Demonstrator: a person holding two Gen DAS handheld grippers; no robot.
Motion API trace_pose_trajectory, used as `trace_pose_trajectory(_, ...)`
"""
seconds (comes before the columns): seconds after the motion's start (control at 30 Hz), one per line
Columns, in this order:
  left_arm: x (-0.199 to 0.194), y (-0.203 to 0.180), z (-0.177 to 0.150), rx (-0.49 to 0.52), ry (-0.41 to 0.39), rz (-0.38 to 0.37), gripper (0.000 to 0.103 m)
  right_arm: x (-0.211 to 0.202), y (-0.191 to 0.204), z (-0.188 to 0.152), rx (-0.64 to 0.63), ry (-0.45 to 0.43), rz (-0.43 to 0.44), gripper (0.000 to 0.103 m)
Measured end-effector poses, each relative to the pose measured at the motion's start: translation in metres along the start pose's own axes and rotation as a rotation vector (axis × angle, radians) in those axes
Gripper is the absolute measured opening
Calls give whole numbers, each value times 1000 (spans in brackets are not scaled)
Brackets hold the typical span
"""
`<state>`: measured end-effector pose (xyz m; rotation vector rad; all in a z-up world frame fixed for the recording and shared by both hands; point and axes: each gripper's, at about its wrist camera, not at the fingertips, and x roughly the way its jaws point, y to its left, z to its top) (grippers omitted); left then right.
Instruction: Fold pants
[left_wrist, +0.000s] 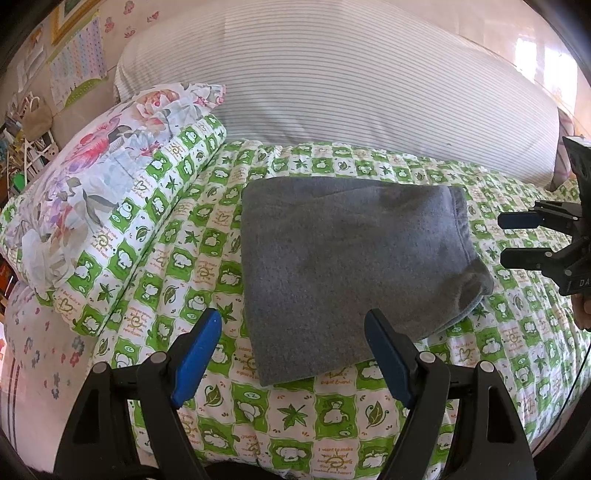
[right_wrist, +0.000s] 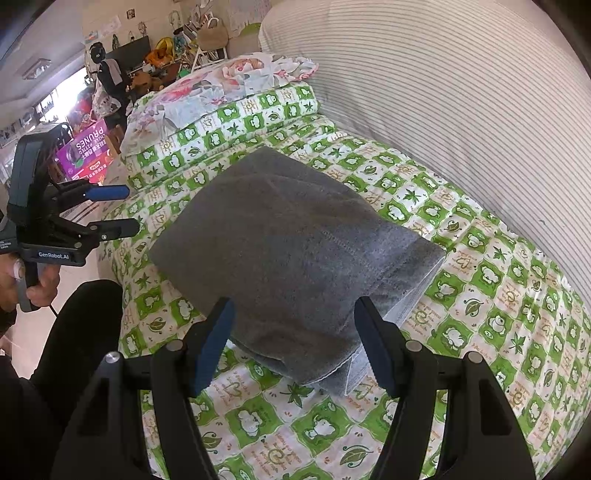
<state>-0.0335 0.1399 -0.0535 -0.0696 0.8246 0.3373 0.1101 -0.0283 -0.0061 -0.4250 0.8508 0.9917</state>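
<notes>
The grey pants (left_wrist: 343, 266) lie folded into a thick rectangle on the green-and-white patterned quilt (left_wrist: 295, 417). My left gripper (left_wrist: 293, 325) hangs open just above their near edge, with nothing between its blue pads. In the right wrist view the folded pants (right_wrist: 291, 258) show stacked layers at their right end. My right gripper (right_wrist: 295, 314) stands open over their near corner, holding nothing. Each gripper shows in the other's view: the right gripper (left_wrist: 504, 240) off the pants' right side, the left gripper (right_wrist: 125, 210) off their left side. Both are open there.
A floral pillow (left_wrist: 96, 184) rests on a folded quilt roll (left_wrist: 155, 221) to the left. A large striped bolster (left_wrist: 351, 85) runs along the back. The person's dark-clothed leg (right_wrist: 77, 332) is at the bed's near edge. Cluttered shelves and a purple box (right_wrist: 88, 147) stand beyond.
</notes>
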Motion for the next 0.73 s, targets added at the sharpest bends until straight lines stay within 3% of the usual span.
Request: trace_pose_trajectory(0.73, 11, 10, 16, -16, 17, 2, 80, 6, -3, -1, 14, 7, 6, 69)
